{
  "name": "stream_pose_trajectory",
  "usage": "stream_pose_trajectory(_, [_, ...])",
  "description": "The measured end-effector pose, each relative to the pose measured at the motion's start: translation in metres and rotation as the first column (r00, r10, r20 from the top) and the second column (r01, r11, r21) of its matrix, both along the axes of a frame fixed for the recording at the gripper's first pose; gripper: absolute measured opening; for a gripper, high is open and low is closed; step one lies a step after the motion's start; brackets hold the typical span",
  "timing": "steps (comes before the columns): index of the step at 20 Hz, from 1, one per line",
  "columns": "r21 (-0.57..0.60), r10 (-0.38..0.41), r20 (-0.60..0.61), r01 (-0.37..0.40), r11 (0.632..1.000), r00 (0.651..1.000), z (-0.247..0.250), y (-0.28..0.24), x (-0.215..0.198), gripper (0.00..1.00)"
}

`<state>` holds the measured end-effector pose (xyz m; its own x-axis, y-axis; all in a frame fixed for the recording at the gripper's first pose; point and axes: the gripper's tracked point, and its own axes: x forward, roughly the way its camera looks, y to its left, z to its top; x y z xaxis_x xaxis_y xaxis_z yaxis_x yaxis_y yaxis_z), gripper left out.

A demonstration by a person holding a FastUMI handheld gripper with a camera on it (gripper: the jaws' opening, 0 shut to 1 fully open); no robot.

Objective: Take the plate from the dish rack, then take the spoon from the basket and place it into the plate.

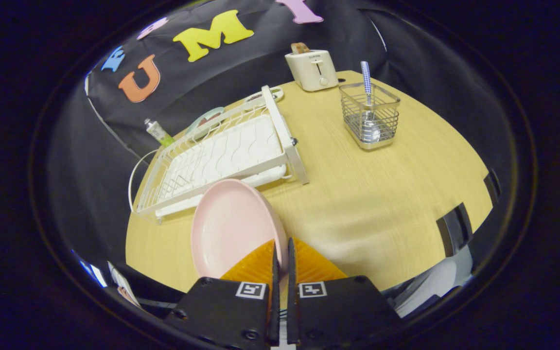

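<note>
Claw point(282, 253) clenched on pink plate's point(229, 228) rim — plate upright, just before white dish rack point(221, 155).

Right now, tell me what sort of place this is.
Likely a mock kitchen counter in a booth: a white wire dish rack, a cream toaster, and a gripper shut on a pink plate.

The table point(372, 194) is evenly and fairly brightly lit from above, with soft, short shadows under the rack point(221, 155) and the basket point(370, 116). A mild sheen shows on the plate point(231, 223) and on the spoon point(368, 124) bowl. The fisheye bends straight lines strongly toward the rim, where the picture darkens and softens. The centre is sharp; the gripper point(282, 257), clamped on the plate's rim, looks slightly soft up close.
</note>
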<state>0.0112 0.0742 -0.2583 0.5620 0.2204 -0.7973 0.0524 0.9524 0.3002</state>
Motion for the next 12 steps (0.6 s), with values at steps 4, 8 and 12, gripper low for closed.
stream_pose_trajectory(4, [-0.020,0.006,0.039,-0.005,1.000,0.999,-0.002,-0.010,0.004,0.17])
stream_pose_trajectory(8, [-0.001,0.036,0.158,-0.036,0.999,0.987,0.021,-0.015,0.009,0.68])
stream_pose_trajectory(12, [-0.069,0.029,0.204,-0.015,0.998,0.979,0.034,-0.034,0.010,0.94])
